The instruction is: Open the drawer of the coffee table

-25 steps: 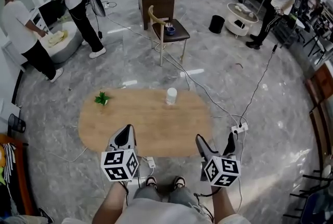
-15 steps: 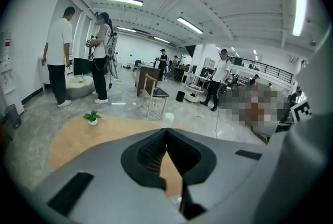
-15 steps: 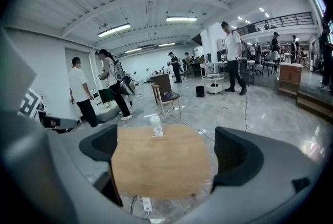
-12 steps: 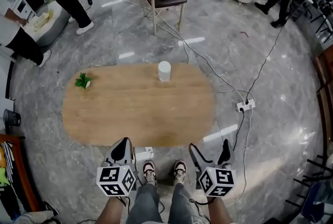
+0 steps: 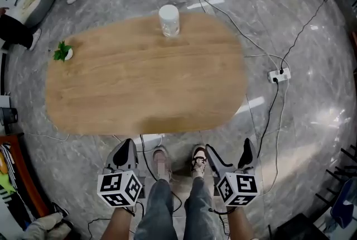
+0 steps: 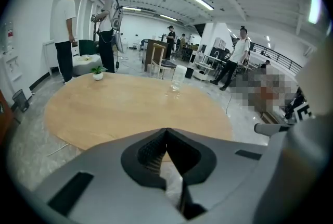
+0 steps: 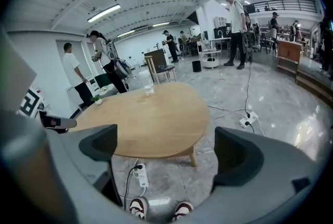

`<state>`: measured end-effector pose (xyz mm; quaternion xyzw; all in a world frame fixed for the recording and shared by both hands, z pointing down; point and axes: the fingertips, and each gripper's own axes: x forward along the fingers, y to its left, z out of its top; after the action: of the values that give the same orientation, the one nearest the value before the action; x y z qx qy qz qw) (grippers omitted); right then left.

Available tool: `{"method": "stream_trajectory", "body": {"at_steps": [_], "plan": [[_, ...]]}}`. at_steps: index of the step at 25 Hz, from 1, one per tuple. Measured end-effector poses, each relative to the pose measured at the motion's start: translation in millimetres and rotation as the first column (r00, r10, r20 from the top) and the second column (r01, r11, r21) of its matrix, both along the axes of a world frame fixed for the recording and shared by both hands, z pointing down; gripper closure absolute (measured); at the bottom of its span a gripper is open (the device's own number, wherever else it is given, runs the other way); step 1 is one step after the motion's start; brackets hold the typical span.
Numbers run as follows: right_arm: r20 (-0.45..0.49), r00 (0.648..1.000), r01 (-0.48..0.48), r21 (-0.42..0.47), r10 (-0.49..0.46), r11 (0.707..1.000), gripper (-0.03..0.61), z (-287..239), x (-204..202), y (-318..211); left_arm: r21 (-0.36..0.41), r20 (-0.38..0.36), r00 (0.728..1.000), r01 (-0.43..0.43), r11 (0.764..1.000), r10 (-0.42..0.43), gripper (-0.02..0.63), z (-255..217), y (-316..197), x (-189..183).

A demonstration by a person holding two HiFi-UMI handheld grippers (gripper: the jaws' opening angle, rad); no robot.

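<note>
Standing before the coffee table [image 5: 145, 88].
The left gripper [image 5: 125, 147] is clenched on nothing, the right gripper [image 5: 228, 149] released; the table lies just beyond both, a white cup [image 5: 169, 20] at its far edge.

The oval wooden worktop [image 5: 145, 77] is pale honey-brown with fine lengthwise grain. It carries a plain white cylindrical cup [image 5: 169, 20] at its 12 o'clock edge and a small green leafy plant in a white pot [image 5: 62, 52] at 10 o'clock. The polished stone floor [image 5: 301, 138] is grey with lighter marbled veins, with a white power strip [image 5: 279, 75] at 3 o'clock. The left hand-held gripper [image 5: 125, 148] and right hand-held gripper [image 5: 230, 150] are grey with black pads, and their marker cubes [image 5: 119, 188] show black-and-white squares.
</note>
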<state>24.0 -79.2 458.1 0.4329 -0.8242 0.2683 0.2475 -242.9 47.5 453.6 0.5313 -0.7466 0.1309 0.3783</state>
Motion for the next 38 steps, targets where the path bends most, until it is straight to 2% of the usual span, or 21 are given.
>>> {"method": "stream_trajectory", "body": {"at_steps": [8,14,21,25,29,33,38], "plan": [[-0.017,0.998,0.056,-0.038,-0.056,0.998,-0.008,60.2,19.6,6.3,-0.039,0.005,0.998,-0.068,0.997,0.068,0.62,28.1,1.0,24.9],[0.02,0.983,0.182,-0.029,-0.181,0.983,0.005,88.8,19.7,1.5,-0.062,0.0,0.997,-0.081,0.995,0.081,0.62,39.4,-9.6,44.5],[0.065,0.93,0.366,-0.045,-0.363,0.93,0.026,130.8,13.1,-2.2,-0.089,0.023,0.988,-0.147,0.985,0.15,0.62,45.6,-33.4,66.5],[0.064,0.91,0.414,-0.07,-0.411,0.907,0.026,159.8,19.9,-9.5,-0.111,0.02,0.986,-0.161,0.981,0.164,0.62,51.7,-42.7,78.8],[0.093,0.877,0.478,-0.085,-0.471,0.874,0.037,183.2,17.0,-14.9,-0.128,0.057,0.987,-0.145,0.981,0.153,0.62,58.3,-50.6,79.9],[0.113,0.841,0.539,-0.074,-0.529,0.839,0.054,197.6,6.8,-21.0,-0.145,0.066,0.987,-0.138,0.98,0.149,0.62,65.4,-59.8,85.0],[0.111,0.815,0.577,-0.062,-0.569,0.814,0.084,208.9,-1.6,-31.0,-0.167,0.065,0.984,-0.154,0.974,0.166,0.62,73.8,-69.0,95.9]]}}
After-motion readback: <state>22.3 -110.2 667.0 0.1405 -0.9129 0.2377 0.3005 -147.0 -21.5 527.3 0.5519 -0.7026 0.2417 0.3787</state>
